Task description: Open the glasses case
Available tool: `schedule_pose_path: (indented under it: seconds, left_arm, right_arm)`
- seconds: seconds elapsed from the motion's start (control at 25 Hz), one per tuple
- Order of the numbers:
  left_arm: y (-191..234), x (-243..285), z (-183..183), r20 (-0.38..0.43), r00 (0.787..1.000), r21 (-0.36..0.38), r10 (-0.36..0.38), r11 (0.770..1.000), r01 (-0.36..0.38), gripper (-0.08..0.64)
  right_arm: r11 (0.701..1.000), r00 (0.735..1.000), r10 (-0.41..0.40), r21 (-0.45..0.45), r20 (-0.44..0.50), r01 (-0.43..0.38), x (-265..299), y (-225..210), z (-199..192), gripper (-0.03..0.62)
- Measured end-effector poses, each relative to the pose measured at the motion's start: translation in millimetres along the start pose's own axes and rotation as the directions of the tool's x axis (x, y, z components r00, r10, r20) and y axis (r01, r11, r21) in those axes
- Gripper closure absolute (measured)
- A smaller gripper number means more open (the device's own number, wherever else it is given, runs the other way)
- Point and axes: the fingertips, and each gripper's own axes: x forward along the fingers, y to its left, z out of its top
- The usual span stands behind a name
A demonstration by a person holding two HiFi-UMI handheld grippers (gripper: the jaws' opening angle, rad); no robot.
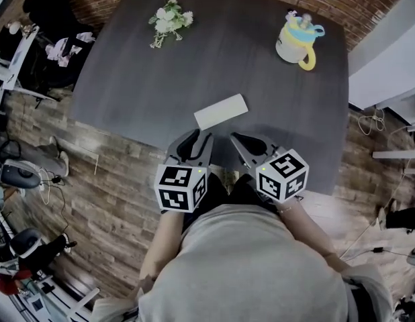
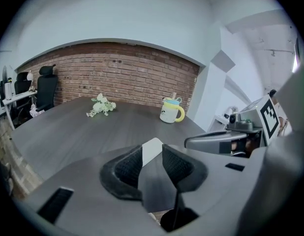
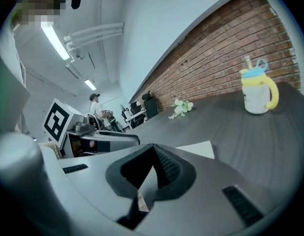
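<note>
On the dark table (image 1: pixel 160 92), glasses case (image 1: pixel 221 111) lies crosswise, right end farther.

One glasses case (image 1: pixel 221 111), one mug (image 1: pixel 296 40), one flower bunch (image 1: pixel 170 20), two claws (image 1: pixel 199 139) (image 1: pixel 248 143).

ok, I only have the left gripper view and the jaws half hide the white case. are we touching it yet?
Observer: No. In the head view the glasses case lies flat on the table, with a gap between it and the left gripper.
Operator: Right gripper jaws?
Observer: In the right gripper view, the right gripper has its jaws tip to tip, with nothing between them.
Operator: Is it on the case?
Observer: No. In the head view it sits short of the case too, nearer the case's right end.
</note>
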Motion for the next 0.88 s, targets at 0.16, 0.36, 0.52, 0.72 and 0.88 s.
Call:
schedule_pose_path:
  seconds: [0.16,0.36,0.52,0.72,0.88]
  left_arm:
    - [4.8,3.0,-5.1,-0.017,1.0,0.033,0.003,0.999,-0.003,0.441]
    - [21.4,7.5,-15.6,-0.033,0.999,0.084,0.032,0.996,-0.029,0.438]
    - [26.0,16.6,-18.2,-0.061,0.998,0.182,0.007,0.983,0.005,0.436]
    - [32.3,23.1,-27.5,-0.135,0.989,0.306,-0.057,0.947,0.096,0.436]
    - [37.4,33.3,-35.4,-0.171,0.982,0.327,-0.081,0.935,0.135,0.436]
  right_arm:
    - [0.999,1.0,-0.028,0.043,0.006,0.028,-2.7,-12.2,-3.1,0.589]
    - [0.986,0.995,-0.096,0.138,0.022,0.093,-18.7,-32.3,-9.1,0.589]
    - [0.981,0.99,-0.139,0.134,-0.007,0.139,-20.0,-37.2,-19.3,0.589]
    - [0.965,0.981,-0.192,0.172,-0.037,0.196,-19.7,-43.4,-29.7,0.589]
    - [0.95,0.972,-0.229,0.204,-0.051,0.235,-18.2,-45.3,-35.3,0.589]
